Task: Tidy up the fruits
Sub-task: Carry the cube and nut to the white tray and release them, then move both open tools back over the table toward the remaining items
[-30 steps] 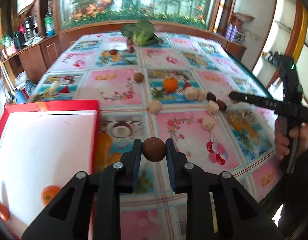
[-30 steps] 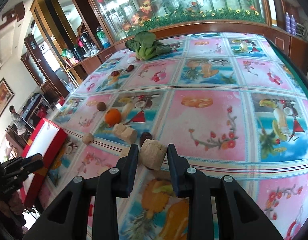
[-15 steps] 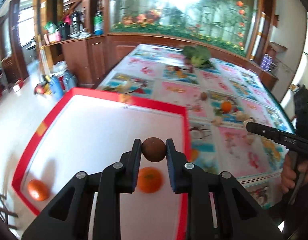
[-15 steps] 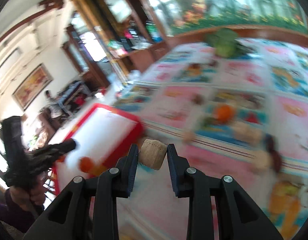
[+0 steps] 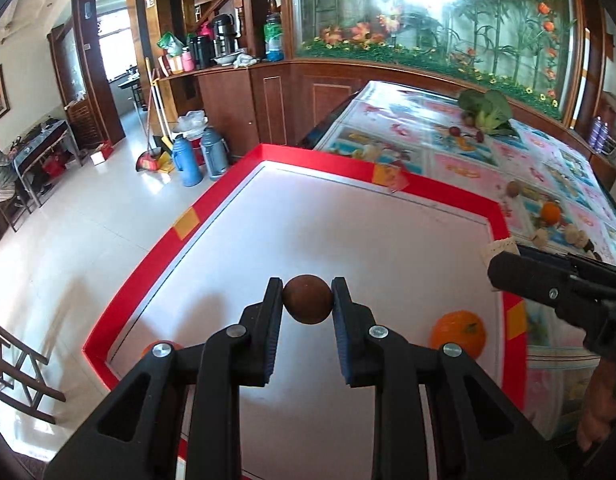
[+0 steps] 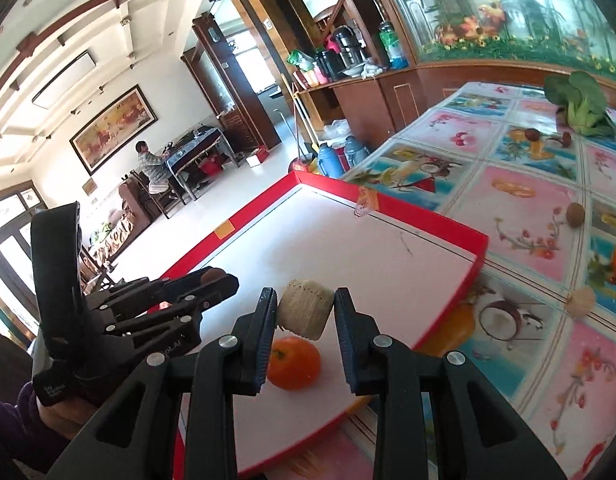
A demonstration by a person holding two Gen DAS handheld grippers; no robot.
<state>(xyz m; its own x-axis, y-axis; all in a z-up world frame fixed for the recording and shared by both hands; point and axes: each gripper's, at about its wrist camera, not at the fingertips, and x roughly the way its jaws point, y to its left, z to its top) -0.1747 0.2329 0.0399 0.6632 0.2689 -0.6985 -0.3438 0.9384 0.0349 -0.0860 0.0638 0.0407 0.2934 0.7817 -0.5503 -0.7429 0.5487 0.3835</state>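
Round brown fruit (image 5: 308,299), pale fruit chunk (image 6: 306,314) above red-rimmed tray (image 5: 180,222).

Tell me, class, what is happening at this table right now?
A person holds a claw in each hand above a red-rimmed white tray. The left claw grips a round brown fruit; the right claw grips a pale, netted piece. An orange already lies in the tray, while more fruit waits on the patterned tablecloth.

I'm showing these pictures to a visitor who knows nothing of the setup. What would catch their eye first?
Probably the big red-rimmed white tray at the table's near end, with an orange lying in it. Above it, the left tongs pinch a round brown fruit, and the right tongs hold a pale beige chunk.
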